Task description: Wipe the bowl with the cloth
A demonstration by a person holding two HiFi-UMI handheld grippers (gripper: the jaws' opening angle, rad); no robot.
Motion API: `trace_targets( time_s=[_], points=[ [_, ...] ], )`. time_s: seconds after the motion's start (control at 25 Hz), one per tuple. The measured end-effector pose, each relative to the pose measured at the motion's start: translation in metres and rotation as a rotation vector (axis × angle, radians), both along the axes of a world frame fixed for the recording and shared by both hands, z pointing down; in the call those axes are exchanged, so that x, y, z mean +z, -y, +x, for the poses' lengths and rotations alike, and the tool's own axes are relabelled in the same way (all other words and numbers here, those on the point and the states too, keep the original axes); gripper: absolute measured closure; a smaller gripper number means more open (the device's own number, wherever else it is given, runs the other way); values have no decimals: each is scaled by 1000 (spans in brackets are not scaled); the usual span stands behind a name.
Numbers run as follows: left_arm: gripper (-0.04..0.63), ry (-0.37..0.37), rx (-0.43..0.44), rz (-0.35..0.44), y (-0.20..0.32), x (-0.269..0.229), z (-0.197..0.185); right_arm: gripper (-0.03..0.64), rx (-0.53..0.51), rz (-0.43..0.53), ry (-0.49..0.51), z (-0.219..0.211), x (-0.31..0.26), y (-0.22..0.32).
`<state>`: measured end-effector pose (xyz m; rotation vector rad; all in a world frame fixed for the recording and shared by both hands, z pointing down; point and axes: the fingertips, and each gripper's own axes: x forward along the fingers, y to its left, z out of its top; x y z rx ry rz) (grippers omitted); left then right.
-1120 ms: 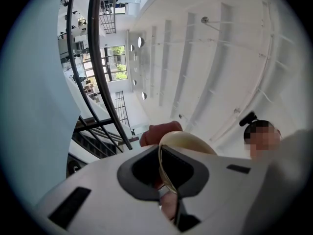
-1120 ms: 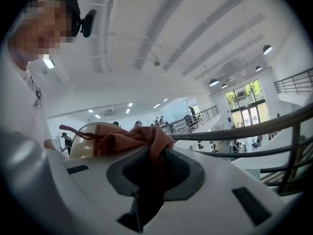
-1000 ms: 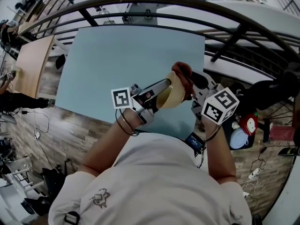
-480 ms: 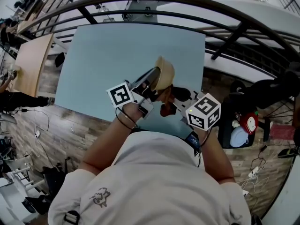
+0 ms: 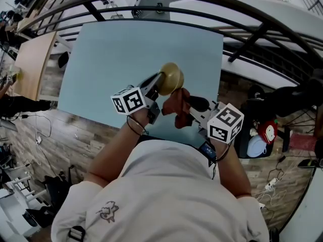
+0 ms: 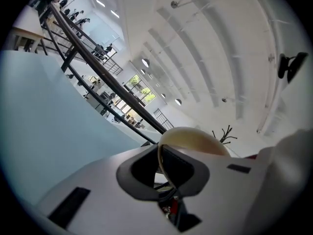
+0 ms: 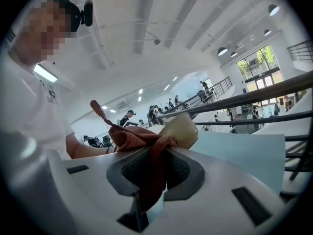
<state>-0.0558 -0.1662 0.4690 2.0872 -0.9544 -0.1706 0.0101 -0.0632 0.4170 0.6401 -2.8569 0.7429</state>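
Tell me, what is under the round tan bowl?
Only the pale blue table shows beneath the round tan bowl, which the left gripper holds by its rim. The spot directly below it is hidden by the bowl.

I can read no words or numbers anywhere: the left cube (image 5: 128,101) and right cube (image 5: 225,123) carry only black-and-white square patterns, and the small emblem (image 5: 106,213) on the shirt (image 5: 161,185) is illegible.

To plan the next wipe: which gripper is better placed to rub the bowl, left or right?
Right: the right gripper pinches the cloth in its jaws, close to the bowl. The left gripper is shut on the bowl's rim.
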Motion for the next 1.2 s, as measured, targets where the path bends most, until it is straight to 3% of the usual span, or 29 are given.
trace_targets(
  time_s=[0.16, 0.32, 0.48, 0.6, 0.88, 1.2],
  points=[
    [566, 83, 5, -1, -2, 16, -10, 545, 85, 2, -32, 13, 10, 21],
    [568, 227, 102, 61, -10, 21, -4, 545, 222, -36, 12, 40, 15, 46],
    [569, 346, 129, 106, -12, 27, -15, 545, 301, -43, 30, 54, 18, 59],
    [569, 328, 123, 75, -13, 37, -27, 545, 316, -52, 50, 51, 22, 59],
    [569, 369, 127, 27, -8, 75, -56, 545, 304, -87, -55, 36, 75, 64],
    [569, 358, 119, -28, 0, 114, -65, 543, 313, -151, -107, 36, 137, 66]
  ],
)
